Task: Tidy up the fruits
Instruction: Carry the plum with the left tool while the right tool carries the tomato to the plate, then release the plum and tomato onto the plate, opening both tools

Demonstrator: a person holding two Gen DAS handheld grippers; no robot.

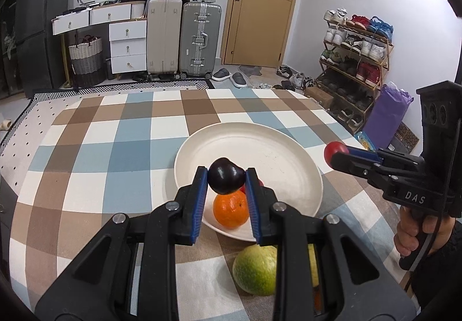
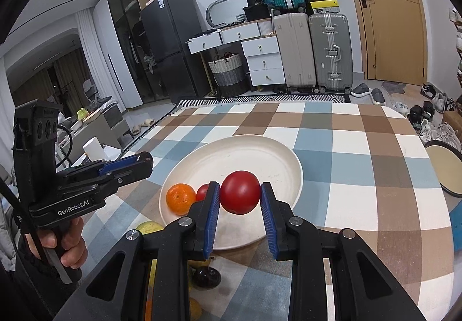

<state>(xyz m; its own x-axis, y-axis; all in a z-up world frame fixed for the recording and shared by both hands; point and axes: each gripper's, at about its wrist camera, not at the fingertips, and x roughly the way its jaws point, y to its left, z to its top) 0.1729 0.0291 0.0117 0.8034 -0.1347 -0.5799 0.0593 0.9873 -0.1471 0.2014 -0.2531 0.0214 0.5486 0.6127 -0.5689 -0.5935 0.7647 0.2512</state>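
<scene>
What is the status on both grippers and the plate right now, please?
Left gripper shut on dark plum. Right gripper shut on red tomato. Plate holds orange; path unobstructed.

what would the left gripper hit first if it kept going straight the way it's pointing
Most likely the white plate: the left gripper, shut on a dark plum, aims over the orange toward the plate's bare middle. Height is unclear.

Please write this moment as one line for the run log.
left gripper: holds dark plum | right gripper: holds red tomato | plate: orange
</scene>
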